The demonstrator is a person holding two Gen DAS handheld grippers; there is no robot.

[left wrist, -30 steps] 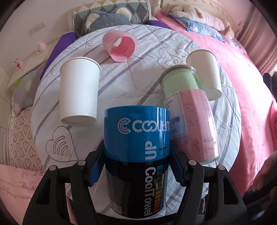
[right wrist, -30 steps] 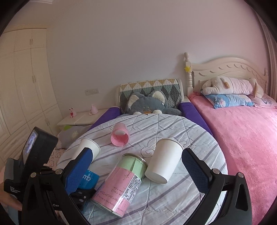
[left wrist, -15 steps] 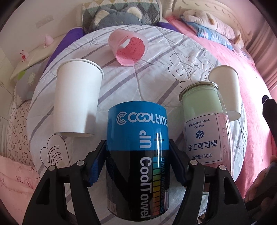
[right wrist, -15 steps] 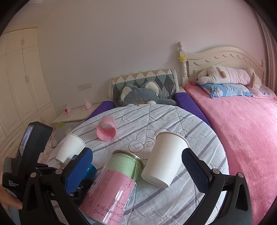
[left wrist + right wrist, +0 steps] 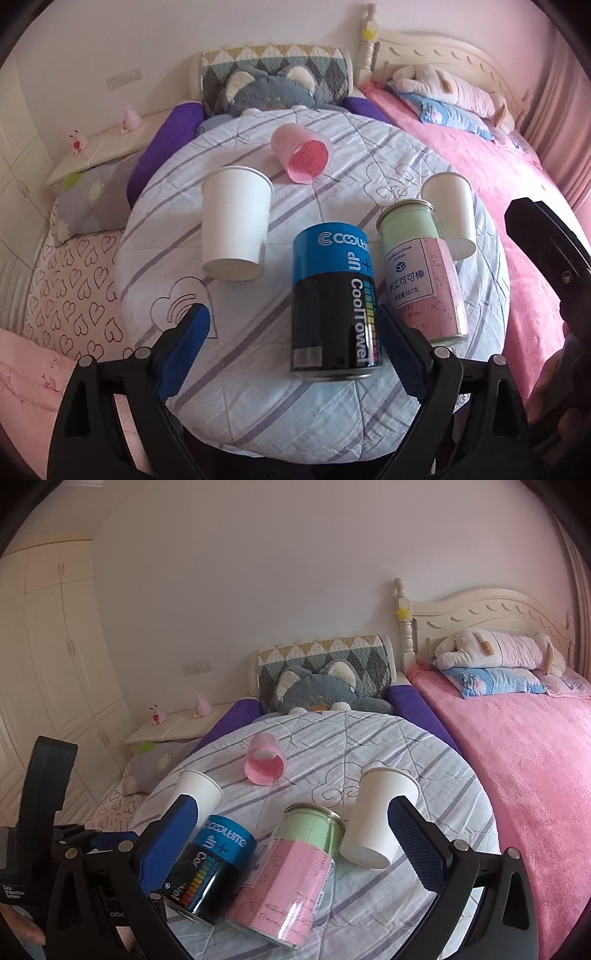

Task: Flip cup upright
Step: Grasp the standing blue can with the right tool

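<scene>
Both claws spread: left claw point(image 5: 291, 343) flanks blue can point(image 5: 334, 301), right pad touching; right claw point(image 5: 291, 836) empty.

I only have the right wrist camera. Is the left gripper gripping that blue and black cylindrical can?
Observer: No. The left gripper is open; the blue and black cylindrical can stands ungripped on the striped cloth.
Operator: Anything hidden behind my left finger?
Observer: A heart outline drawn on the cloth.
Operator: What does the glass jar's label say?
Observer: The glass jar with pink and green wrap reads "Handmade Cocoa Cookies".
</scene>
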